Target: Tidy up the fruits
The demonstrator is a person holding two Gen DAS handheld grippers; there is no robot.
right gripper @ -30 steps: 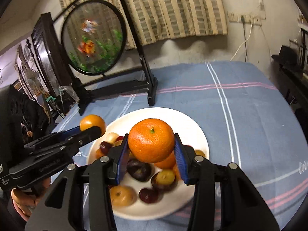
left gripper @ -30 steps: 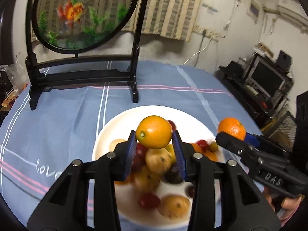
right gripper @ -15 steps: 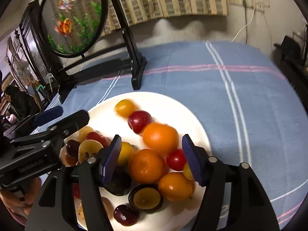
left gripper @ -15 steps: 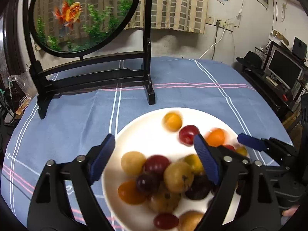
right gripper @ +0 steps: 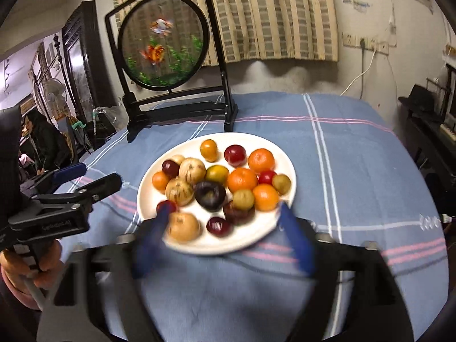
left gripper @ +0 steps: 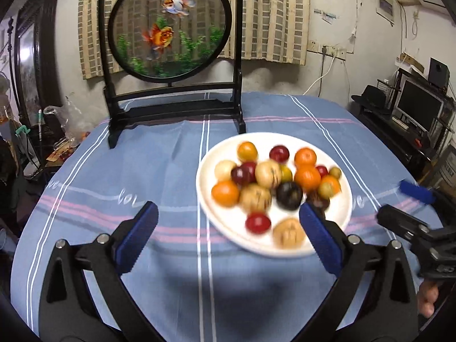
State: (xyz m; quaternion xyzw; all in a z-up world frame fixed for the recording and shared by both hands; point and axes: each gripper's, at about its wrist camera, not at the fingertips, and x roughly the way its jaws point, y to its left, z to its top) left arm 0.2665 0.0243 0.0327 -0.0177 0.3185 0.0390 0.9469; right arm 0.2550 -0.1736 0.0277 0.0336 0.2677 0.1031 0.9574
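A white plate [left gripper: 205, 199] [right gripper: 287, 162] on the blue striped tablecloth holds several fruits: oranges [left gripper: 307, 177] [right gripper: 242, 180], red plums [left gripper: 258, 223] [right gripper: 235, 154], a dark plum [left gripper: 289, 195] [right gripper: 210, 195] and tan fruits [left gripper: 255, 198] [right gripper: 183, 227]. My left gripper [left gripper: 228, 228] is open and empty, held back over the cloth at the plate's near-left edge. My right gripper [right gripper: 223, 222] is open and empty at the plate's near rim. Each gripper shows at the side of the other's view.
A black-framed round goldfish screen [left gripper: 171, 25] [right gripper: 164, 41] stands on the table behind the plate. Bare tablecloth [left gripper: 128, 165] [right gripper: 356, 171] lies left and right of the plate. Shelves, a monitor [left gripper: 419, 108] and clutter surround the table.
Both grippers let go of their oranges onto the plate, opened wide, and pulled back and up from the plate. The oranges now lie among the other fruits.
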